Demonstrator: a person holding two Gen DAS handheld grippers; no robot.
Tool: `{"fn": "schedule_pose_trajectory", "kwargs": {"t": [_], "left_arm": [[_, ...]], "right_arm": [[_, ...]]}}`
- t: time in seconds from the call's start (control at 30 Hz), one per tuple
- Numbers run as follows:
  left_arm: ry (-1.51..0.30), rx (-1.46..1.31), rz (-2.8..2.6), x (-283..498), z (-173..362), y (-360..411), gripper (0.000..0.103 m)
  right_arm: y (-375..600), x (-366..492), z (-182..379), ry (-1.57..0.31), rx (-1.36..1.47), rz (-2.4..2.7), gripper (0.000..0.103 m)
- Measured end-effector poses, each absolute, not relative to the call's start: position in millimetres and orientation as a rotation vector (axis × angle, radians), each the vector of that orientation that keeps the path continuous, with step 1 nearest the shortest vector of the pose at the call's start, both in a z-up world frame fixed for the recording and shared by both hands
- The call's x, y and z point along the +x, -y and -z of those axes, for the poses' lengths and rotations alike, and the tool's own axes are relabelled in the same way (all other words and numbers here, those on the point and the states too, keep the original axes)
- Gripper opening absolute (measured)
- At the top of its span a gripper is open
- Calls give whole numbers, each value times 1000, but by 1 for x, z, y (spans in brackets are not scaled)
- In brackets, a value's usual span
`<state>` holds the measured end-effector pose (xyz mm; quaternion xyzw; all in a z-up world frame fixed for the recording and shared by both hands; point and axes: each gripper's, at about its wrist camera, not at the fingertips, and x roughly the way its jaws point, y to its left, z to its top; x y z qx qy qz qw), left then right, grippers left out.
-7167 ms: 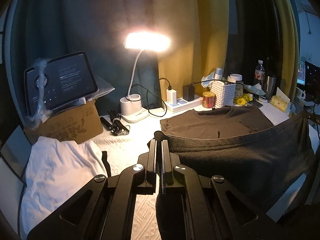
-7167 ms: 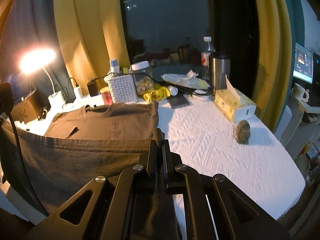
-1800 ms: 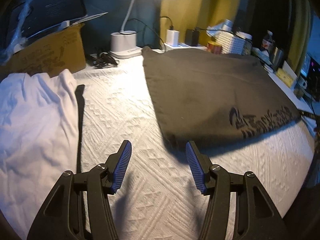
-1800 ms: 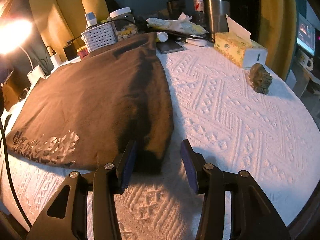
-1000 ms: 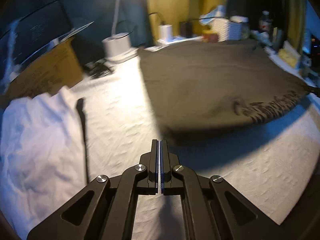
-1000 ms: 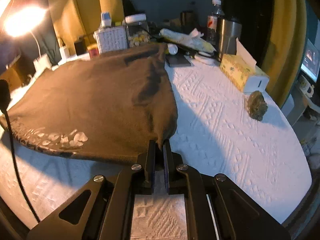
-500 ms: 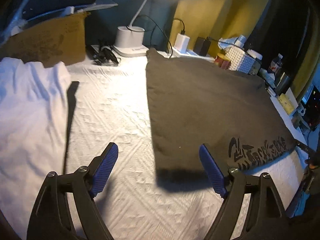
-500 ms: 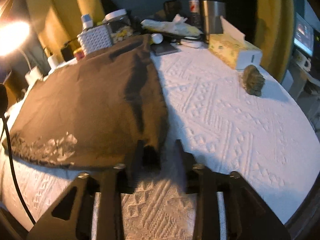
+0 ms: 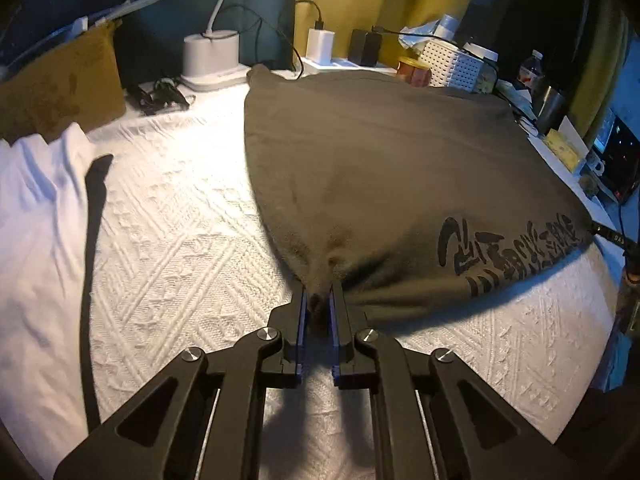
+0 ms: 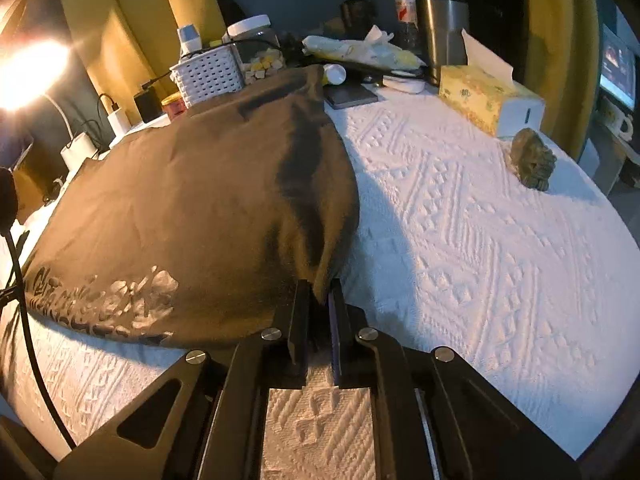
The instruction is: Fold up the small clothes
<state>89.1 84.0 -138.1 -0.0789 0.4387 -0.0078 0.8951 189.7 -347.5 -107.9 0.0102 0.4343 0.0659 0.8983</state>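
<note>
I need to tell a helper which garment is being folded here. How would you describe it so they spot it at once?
Start at the white textured tablecloth. The dark shirt lies spread across its middle, its near corners pinched by the left hand-held gripper and the right hand-held gripper. Unlike the plain white garment beside it, it is brown-grey with black lettering along its near edge.

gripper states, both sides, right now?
Left gripper: shut on the near corner of the dark brown printed T-shirt.
Right gripper: shut on its other near corner.

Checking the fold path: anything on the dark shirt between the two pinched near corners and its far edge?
Nothing visible. Left gripper and right gripper each pinch a near corner of the dark brown printed T-shirt; its top is bare. The white perforated basket stands beyond the far edge.
</note>
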Motion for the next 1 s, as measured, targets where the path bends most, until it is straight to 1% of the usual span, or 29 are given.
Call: {"fn": "schedule_pose_trajectory", "kwargs": {"t": [0.27,0.4,1.0], "left_arm": [[-850,-134,35,72,111,-78,6],[-847,-131,44,63,105,-76,6],[-880,-94,58,19,109,-60,6]], "right_arm": [[341,173,85,-840,-49,-134,8],[339,162,80,-831,-68,-131,8],[344,113,85,-834,-92,-112,8]]}}
